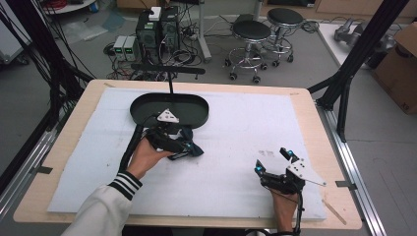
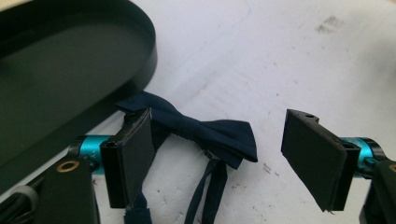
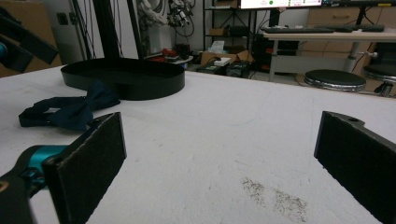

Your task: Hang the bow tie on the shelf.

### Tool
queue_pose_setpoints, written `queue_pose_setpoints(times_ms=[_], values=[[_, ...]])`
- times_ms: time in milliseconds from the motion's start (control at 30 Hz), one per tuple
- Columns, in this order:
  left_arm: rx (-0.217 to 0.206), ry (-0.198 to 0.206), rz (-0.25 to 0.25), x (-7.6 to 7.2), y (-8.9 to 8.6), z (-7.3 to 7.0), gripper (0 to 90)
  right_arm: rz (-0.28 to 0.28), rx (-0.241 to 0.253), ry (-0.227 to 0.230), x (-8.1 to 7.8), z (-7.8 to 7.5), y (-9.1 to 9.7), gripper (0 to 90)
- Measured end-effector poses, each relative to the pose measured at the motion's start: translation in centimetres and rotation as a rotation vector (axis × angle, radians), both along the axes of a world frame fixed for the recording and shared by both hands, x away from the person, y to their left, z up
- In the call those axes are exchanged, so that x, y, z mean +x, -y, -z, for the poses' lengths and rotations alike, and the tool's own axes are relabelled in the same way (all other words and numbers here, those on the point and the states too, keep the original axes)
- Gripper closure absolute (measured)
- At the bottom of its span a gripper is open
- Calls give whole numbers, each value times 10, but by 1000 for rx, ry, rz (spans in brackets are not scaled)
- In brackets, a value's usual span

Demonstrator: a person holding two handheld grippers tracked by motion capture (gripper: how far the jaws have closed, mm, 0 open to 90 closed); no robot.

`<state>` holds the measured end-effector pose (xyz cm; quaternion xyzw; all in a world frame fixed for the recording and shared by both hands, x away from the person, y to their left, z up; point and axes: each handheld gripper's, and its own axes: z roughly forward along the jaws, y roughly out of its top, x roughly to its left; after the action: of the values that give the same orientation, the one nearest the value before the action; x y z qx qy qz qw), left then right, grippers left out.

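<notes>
The left gripper (image 2: 219,158) sits low over a navy bow tie (image 2: 205,133), its fingers (image 2: 133,156) spread wide and holding nothing. The tie lies flat on the white surface (image 1: 236,128), just beside the near rim of the black oval tray (image 1: 196,118). One finger overlaps the tie's left wing; the other stands well apart to the right of the knot, so the tie lies off-centre in the gap.

The likely trouble, judging from this, is a poor pinch: closing from here may catch only one soft wing or the trailing strap (image 2: 205,196), and the tie could droop, twist or slip free on the lift. The tray wall is close beside the left finger too — a sideways drift could knock the rim and shove the tray.

The right gripper (image 1: 275,162) rests on the surface well away, fingers (image 3: 88,163) equally wide and empty.

The left gripper view alone gives the tie's shape, knot and dangling strap; from the high view the hand and gripper body cover most of it. The right gripper view shows the tie (image 3: 70,112) from the side, lying limp before the tray (image 3: 126,79) — and a grey smudge (image 3: 275,196) on the surface ahead
</notes>
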<state>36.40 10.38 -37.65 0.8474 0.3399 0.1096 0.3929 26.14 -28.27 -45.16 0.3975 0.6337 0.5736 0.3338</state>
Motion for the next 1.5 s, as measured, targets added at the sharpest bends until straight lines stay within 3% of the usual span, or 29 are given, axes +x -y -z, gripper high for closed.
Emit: queue_pose_setpoints(times_ms=[167, 233, 400, 500, 600, 1000, 1100, 1267, 1500], values=[[15, -38, -24, 2, 7, 7, 254, 0, 0, 0, 0, 0, 1, 11], [30, -84, -39, 5, 11, 13, 251, -2, 0, -1, 0, 0, 1, 11], [20, -110, -65, 7, 14, 19, 261, -3, 5, -3, 0, 0, 1, 11], [45, -134, -63, 7, 18, 24, 260, -2, 11, -6, 0, 0, 1, 11], [17, -171, -66, 9, 20, 27, 268, -3, 10, -4, 0, 0, 1, 11], [59, -198, -67, 8, 25, 34, 310, -2, 10, -2, 0, 0, 1, 11], [56, -229, -66, 10, 26, 38, 310, -2, 8, 0, 0, 0, 1, 11], [20, -245, -78, 13, 25, 40, 349, -3, 13, 1, 0, 0, 2, 11], [34, -261, -89, 15, 29, 45, 410, -3, 17, -4, 0, 0, 2, 11]])
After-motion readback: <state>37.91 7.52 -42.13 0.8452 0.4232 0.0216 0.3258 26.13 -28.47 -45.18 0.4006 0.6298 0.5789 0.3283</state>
